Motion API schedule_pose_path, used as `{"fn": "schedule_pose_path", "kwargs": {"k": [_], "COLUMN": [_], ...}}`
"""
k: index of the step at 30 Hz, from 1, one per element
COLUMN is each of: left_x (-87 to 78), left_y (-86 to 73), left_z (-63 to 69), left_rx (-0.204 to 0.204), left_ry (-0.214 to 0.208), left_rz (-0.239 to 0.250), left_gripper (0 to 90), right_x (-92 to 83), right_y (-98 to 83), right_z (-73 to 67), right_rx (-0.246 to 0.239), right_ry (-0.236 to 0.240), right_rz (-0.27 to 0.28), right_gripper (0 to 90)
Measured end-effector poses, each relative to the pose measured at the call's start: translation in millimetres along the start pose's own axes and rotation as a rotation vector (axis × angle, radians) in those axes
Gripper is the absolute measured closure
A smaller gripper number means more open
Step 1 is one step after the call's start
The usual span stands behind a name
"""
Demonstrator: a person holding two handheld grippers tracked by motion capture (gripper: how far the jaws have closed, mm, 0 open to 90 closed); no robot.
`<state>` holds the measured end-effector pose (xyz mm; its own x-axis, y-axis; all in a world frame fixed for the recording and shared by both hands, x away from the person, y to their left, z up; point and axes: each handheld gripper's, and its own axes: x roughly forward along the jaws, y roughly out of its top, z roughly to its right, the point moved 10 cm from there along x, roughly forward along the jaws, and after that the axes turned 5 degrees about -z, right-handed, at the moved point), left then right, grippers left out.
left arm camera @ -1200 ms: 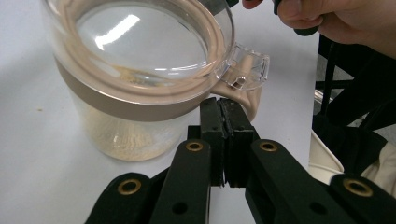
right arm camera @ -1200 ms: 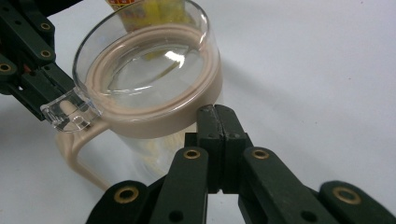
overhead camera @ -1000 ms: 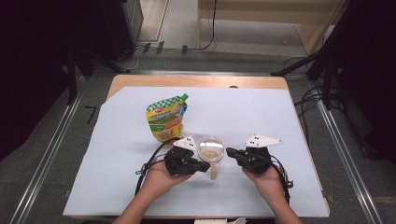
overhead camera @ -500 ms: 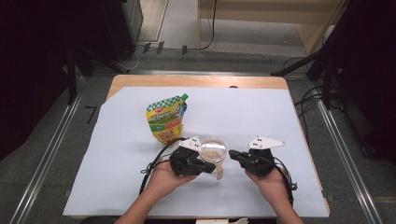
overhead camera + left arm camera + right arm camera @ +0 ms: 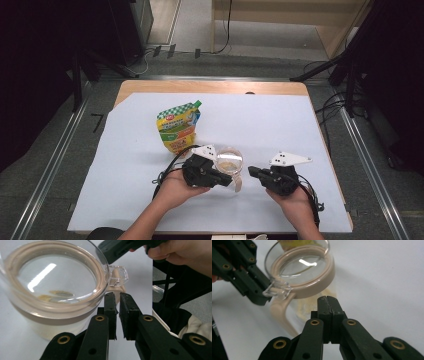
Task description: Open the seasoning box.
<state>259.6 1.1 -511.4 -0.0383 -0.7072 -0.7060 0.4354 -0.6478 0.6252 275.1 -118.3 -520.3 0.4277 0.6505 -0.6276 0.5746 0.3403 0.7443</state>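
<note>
since a second ago both hands have edged toward the jar [image 5: 229, 161], and the left gripper [image 5: 226, 181] has just let its jaws part a little; in the left gripper view a narrow slit shows between them, with the jar's beige handle just beyond the tips and nothing pinched. the right gripper [image 5: 253, 172] has its jaws pressed together on nothing, tips near the jar's side. the jar stands on the white sheet [image 5: 280, 125] near the front middle of the table, between the two grippers, with bare sheet open behind it and to the right. a yellow pouch [image 5: 178, 127] lies just behind and to the left of it, near but apart. the jar is clear glass with a beige ring under a glass lid [image 5: 302, 267] and a clear tab [image 5: 277, 289] at the rim; glare makes its pale yellowish contents hard to make out, and its base is cut off in the left gripper view.
</note>
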Motion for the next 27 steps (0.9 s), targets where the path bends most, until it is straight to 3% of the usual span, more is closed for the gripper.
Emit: {"fn": "schedule_pose_path", "kwargs": {"k": [5,13,18,27], "left_x": [-11.9,-34.2,-40.2,-46.1], "left_y": [-5.4,-12.7,-16.8,-22.2], "left_z": [-2.7,-19.6,-30.0,-40.0], "left_rx": [0.001,-0.05,-0.079,-0.114], "left_ry": [0.001,0.043,0.083,0.107], "left_rz": [0.006,0.04,0.038,0.062], "left_gripper": [82.9,77.9,71.7,59.2], "right_x": [-8.8,-13.5,-6.8,11.5], "right_y": [-5.0,-15.3,-19.4,-23.7], "right_z": [-15.2,-38.7,-51.1,-68.5], "right_rx": [-0.009,-0.027,-0.05,-0.091], "right_ry": [0.026,0.069,0.096,0.139], "right_rz": [0.001,-0.013,-0.032,-0.067], "right_gripper": [90.0,90.0,90.0,90.0]}}
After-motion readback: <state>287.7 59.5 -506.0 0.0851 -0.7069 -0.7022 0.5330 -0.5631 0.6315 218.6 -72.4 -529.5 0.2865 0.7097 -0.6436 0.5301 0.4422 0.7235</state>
